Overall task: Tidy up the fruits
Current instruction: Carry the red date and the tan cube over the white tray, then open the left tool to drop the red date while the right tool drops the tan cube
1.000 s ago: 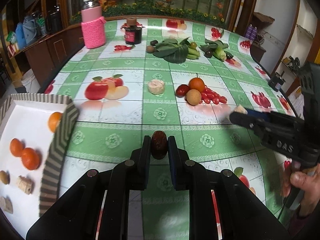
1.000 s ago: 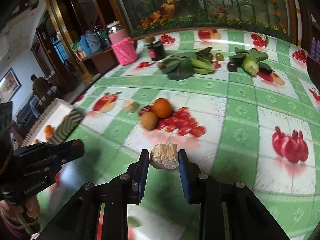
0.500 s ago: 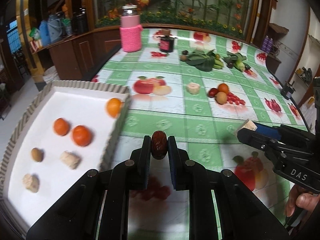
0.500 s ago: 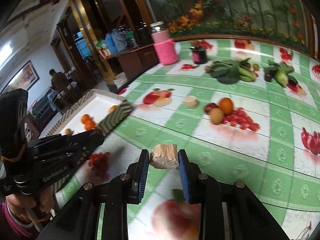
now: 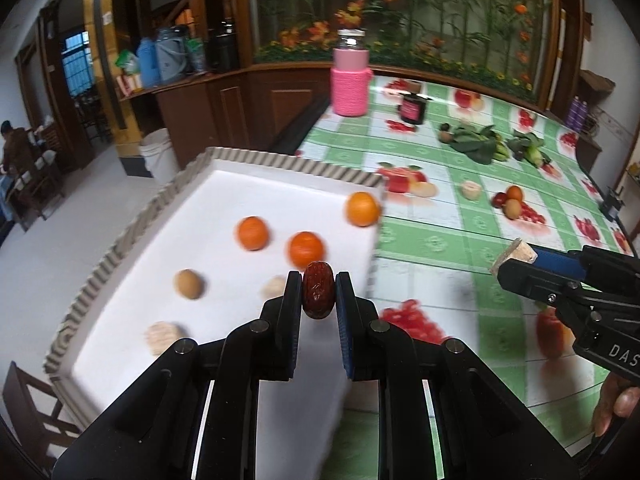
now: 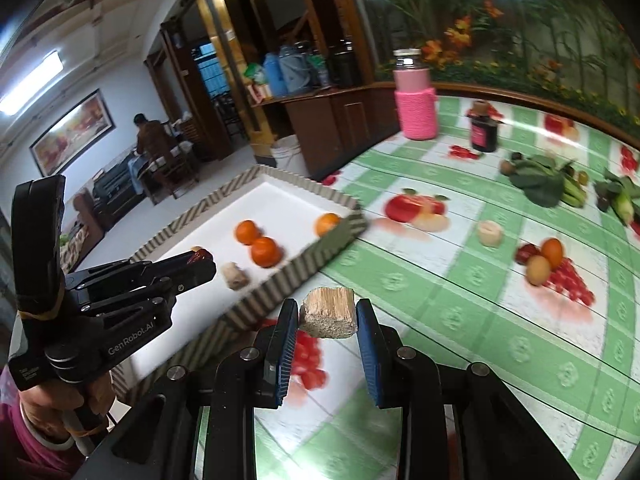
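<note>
- Fruits lie in two groups: some inside the white tray point(image 5: 224, 184) with its striped corrugated rim, others loose on the tabletop point(image 5: 440, 240) with its green checked, fruit-printed cloth.
- Left gripper point(image 5: 318, 296) has its jaws pinching a dark red date point(image 5: 318, 294) upright between the pads; in its own view the date sits over the near right part of the tray.
- Right gripper point(image 6: 327, 314) has its jaws clamped on a pale, fibrous cut chunk point(image 6: 328, 312), which is over the tabletop just beside the tray's corner.
- Inside the tray are three oranges point(image 5: 252, 233), one of them against the right wall, plus a tan round fruit point(image 5: 188, 284) and two pale chunks point(image 5: 162, 336), all apart from each other.
- On the tabletop, well apart from the tray, an orange point(image 6: 552, 252), a tan fruit point(image 6: 538, 270) and a dark red fruit point(image 6: 525, 253) touch in a small cluster; a pale chunk point(image 6: 490, 233) lies near them.
- Farther back lie leafy greens point(image 6: 540, 184) and other vegetables, a dark jar point(image 6: 484, 132), and a bottle in a pink knitted sleeve point(image 6: 416, 108).
- A hand point(image 6: 60, 408) with a pink sleeve holds the left gripper's handle; fingers point(image 5: 618, 404) show at the right gripper's handle.
</note>
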A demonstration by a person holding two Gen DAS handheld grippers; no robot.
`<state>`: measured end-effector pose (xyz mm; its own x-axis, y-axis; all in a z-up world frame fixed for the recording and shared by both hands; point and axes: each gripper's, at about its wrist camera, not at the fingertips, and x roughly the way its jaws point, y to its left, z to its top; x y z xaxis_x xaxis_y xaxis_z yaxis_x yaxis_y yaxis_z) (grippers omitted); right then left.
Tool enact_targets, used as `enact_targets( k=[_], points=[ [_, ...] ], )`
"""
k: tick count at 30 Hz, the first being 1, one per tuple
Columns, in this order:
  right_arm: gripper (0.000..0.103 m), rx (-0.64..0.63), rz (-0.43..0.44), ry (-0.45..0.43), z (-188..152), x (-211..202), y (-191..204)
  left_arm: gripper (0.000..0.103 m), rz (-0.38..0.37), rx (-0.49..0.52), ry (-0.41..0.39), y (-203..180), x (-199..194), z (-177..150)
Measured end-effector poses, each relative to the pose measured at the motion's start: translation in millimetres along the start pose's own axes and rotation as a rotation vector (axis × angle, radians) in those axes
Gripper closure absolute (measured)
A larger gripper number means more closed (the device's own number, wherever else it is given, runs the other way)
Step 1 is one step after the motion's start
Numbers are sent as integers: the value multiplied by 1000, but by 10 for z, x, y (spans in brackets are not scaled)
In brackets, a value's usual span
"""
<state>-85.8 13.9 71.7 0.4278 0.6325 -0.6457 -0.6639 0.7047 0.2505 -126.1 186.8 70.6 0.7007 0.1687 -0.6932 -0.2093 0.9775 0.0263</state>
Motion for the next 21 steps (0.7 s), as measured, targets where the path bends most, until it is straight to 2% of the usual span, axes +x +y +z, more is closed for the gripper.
enact_targets(
  k=[7,21],
  points=[
    [74,-61,48,26,83,201,345,87,66,-43,-14,367,-71,-100],
    [74,-166,104,108,151,647,869,87,123,-154,10,970,25,-200]
  ],
)
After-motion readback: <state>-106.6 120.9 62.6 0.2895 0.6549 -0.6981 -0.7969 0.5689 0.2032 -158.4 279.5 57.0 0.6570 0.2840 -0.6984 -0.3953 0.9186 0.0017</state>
